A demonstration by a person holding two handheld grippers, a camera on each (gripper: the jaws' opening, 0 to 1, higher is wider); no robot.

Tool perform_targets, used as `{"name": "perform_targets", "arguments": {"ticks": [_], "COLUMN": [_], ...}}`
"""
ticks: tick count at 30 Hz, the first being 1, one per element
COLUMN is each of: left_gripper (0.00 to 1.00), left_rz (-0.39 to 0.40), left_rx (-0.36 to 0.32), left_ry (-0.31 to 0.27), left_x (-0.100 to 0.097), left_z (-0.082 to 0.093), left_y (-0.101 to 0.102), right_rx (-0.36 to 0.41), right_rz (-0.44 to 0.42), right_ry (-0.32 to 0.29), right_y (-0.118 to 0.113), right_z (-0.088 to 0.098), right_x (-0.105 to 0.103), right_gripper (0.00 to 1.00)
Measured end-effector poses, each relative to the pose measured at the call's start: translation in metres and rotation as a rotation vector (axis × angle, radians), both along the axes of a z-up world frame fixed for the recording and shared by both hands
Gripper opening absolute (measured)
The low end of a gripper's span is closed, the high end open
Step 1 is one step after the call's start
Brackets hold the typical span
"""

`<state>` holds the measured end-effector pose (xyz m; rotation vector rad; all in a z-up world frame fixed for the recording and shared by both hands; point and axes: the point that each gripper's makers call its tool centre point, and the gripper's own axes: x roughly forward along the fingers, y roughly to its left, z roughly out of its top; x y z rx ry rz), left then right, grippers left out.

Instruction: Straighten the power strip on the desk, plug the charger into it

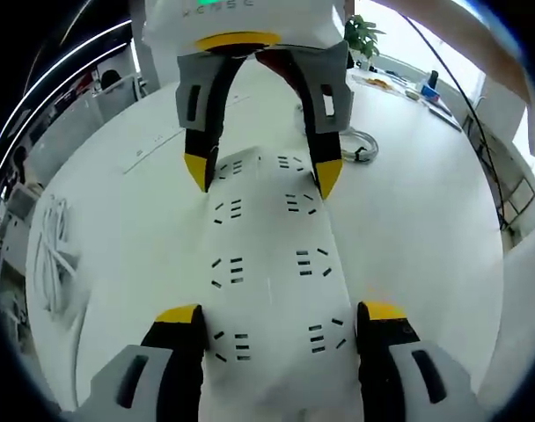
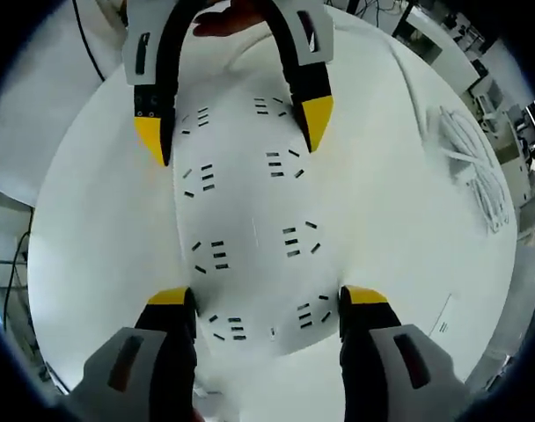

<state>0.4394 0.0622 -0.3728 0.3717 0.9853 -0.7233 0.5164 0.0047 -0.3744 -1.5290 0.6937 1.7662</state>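
With both tongs, left [image 1: 272,323] and right [image 2: 266,301], spread astride the power strip [image 1: 272,264], uneven squeezing could skew it.

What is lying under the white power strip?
The power strip lies flat on the white desk, with the left gripper and right gripper straddling its two ends. The desk surface directly beneath it is covered.

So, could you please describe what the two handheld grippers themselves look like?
Both match: the left gripper and right gripper each have two black jaws with yellow tips, rising from grey housings with dark rectangular slots. Seen from opposite, the bodies are white.
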Motion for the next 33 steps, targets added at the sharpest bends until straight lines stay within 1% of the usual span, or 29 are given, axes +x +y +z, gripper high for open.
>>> {"name": "perform_targets", "arguments": {"ticks": [3,14,19,20,24,26,33], "left_gripper": [0.71,0.71,0.71,0.71,0.71,0.71,0.71], "left_rz": [-0.008,-0.045,-0.054,-0.054,-0.054,-0.054,-0.063], "left_rx": [0.004,0.008,0.01,0.01,0.009,0.009,0.01], "left_ry": [0.003,0.007,0.007,0.007,0.006,0.006,0.007], "left_x": [0.0,0.0018,0.0014,0.0013,0.0013,0.0006,0.001], "left_z": [-0.0001,-0.0003,-0.0002,-0.0002,-0.0002,-0.0002,-0.0004], "left_y": [0.0006,-0.0007,-0.0016,-0.0017,-0.0021,-0.0024,-0.0027], "right_rx": [0.002,0.007,-0.016,-0.029,-0.034,-0.036,0.012], "right_rz": [-0.004,-0.06,-0.073,-0.098,-0.09,-0.086,-0.105], "right_ry": [-0.001,-0.005,-0.024,-0.03,-0.046,-0.044,-0.016], "right_y": [-0.0001,-0.0058,-0.0057,-0.0069,-0.0074,-0.0075,-0.0077], "right_z": [0.0,0.0006,-0.0004,-0.001,0.0004,0.0004,-0.0007], "right_x": [-0.0008,-0.0058,-0.0076,-0.0057,-0.0072,-0.0072,-0.0087], "right_gripper": [0.65,0.65,0.66,0.66,0.65,0.65,0.65]}}
